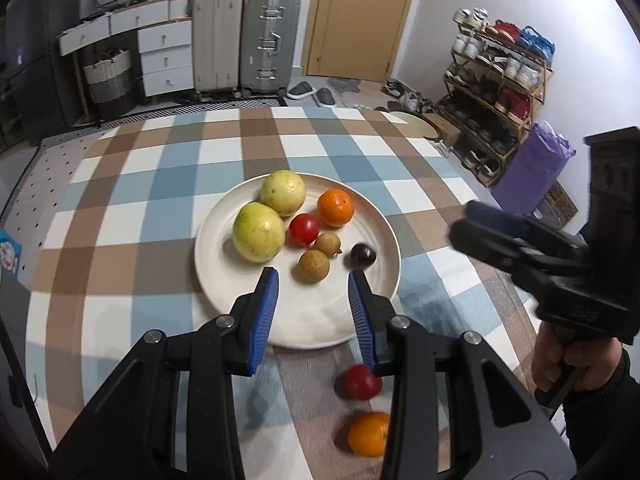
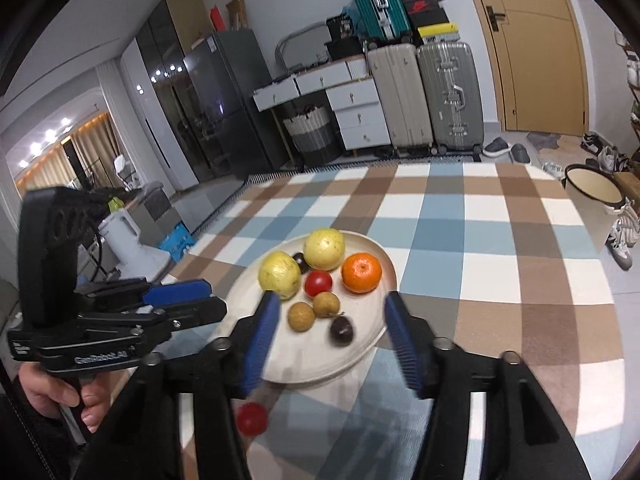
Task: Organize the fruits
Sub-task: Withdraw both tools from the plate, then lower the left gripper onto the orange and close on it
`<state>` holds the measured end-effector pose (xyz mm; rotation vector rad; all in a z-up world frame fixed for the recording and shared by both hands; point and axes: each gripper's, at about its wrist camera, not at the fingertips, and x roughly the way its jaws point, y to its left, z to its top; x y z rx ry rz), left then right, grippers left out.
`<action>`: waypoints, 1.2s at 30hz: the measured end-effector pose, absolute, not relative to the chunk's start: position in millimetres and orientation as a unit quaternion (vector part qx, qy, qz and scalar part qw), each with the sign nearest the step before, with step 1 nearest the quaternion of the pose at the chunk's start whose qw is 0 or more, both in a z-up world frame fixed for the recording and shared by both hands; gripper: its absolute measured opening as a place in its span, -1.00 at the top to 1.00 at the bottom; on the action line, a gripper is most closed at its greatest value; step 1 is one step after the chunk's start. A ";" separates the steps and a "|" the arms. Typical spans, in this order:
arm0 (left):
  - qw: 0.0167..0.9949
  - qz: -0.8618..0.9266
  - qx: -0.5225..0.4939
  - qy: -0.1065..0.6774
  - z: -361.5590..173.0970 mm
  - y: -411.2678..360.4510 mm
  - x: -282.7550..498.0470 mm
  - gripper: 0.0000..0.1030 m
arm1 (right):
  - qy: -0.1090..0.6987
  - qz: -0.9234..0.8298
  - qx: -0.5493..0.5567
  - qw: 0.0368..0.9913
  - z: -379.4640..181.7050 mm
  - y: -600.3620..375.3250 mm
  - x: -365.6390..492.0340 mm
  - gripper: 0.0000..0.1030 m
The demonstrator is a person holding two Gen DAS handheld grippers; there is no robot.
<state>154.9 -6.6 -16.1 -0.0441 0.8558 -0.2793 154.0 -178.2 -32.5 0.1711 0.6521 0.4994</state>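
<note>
A white plate [image 1: 224, 240] holds two yellow-green guavas [image 1: 259, 237], an orange [image 1: 336, 207], a red tomato [image 1: 304, 230], two brown longans [image 1: 314, 266] and a dark round fruit [image 1: 363, 256]. My left gripper [image 1: 314, 276] hovers open over the plate's near rim, with nothing held. A second tomato [image 1: 362, 382] and a second orange [image 1: 368, 434] lie on the cloth under its right finger. My right gripper [image 2: 332, 298] stands open and empty above the plate [image 2: 304, 364], with the loose tomato [image 2: 251, 419] below it. Each gripper shows from the side in the other's view.
A blue, brown and white checked cloth [image 1: 140, 208] covers the table. A cream enamel pot [image 2: 596, 196] sits off the table's far right corner. Suitcases [image 1: 268, 40], drawers and a shoe rack [image 1: 500, 92] line the room behind. A hand [image 1: 560, 360] holds the right gripper.
</note>
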 end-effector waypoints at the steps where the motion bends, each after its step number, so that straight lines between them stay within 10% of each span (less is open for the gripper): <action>1: 0.901 -0.133 -0.022 0.412 -13.8 -5.7 149.7 0.36 | 0.306 0.243 0.080 0.917 -25.9 -178.4 146.2 -0.43; 8: 0.922 -0.096 -0.019 0.374 10.7 -4.5 102.8 0.25 | 0.261 0.248 0.077 0.930 3.0 -176.9 108.1 -0.73; 28: 0.941 -0.033 -0.001 0.338 30.9 -30.5 6.4 -0.92 | 0.203 0.236 0.111 0.944 13.9 -191.3 10.5 -0.99; 36: 0.937 -0.019 -0.019 0.349 7.9 -23.1 -4.0 -0.97 | 0.212 0.226 0.114 0.944 0.8 -197.0 -8.9 -0.99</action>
